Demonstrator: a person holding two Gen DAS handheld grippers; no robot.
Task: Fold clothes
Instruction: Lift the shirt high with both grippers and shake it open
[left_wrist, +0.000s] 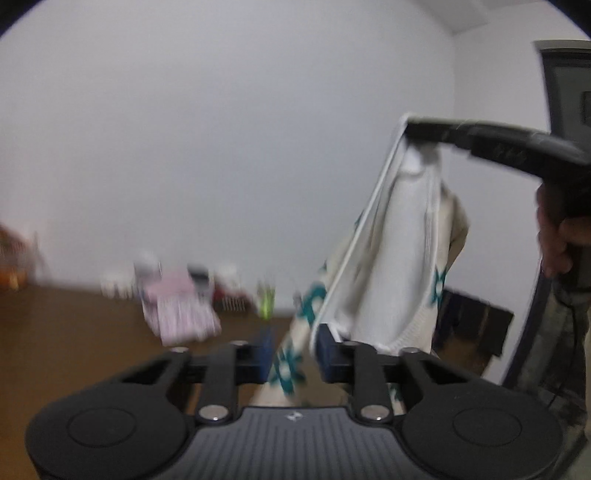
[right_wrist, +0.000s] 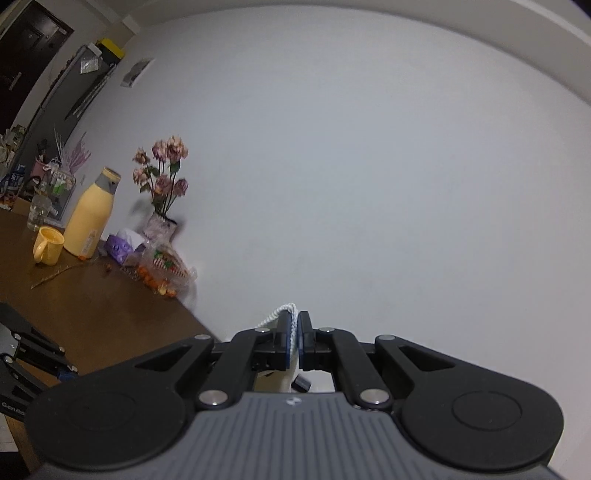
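Observation:
A white knit garment (left_wrist: 391, 258) with teal flower patterns hangs in the air above the brown table (left_wrist: 74, 332). In the left wrist view my right gripper (left_wrist: 410, 129) comes in from the upper right, held by a person's hand (left_wrist: 554, 236), and is shut on the garment's top edge. My left gripper (left_wrist: 293, 350) is open below it. The cloth hangs down between its blue pads, and the white hem touches the right pad (left_wrist: 327, 347). In the right wrist view the right gripper (right_wrist: 294, 332) pinches a white ribbed edge of the garment (right_wrist: 284, 310).
A pink striped cloth (left_wrist: 181, 310) lies blurred on the table by the wall. The right wrist view shows a yellow bottle (right_wrist: 92, 218), yellow mug (right_wrist: 48, 245), glass (right_wrist: 37, 212), flower vase (right_wrist: 160, 221), purple pack (right_wrist: 120, 247) and snack bag (right_wrist: 166, 269). A dark door (left_wrist: 569, 92) stands right.

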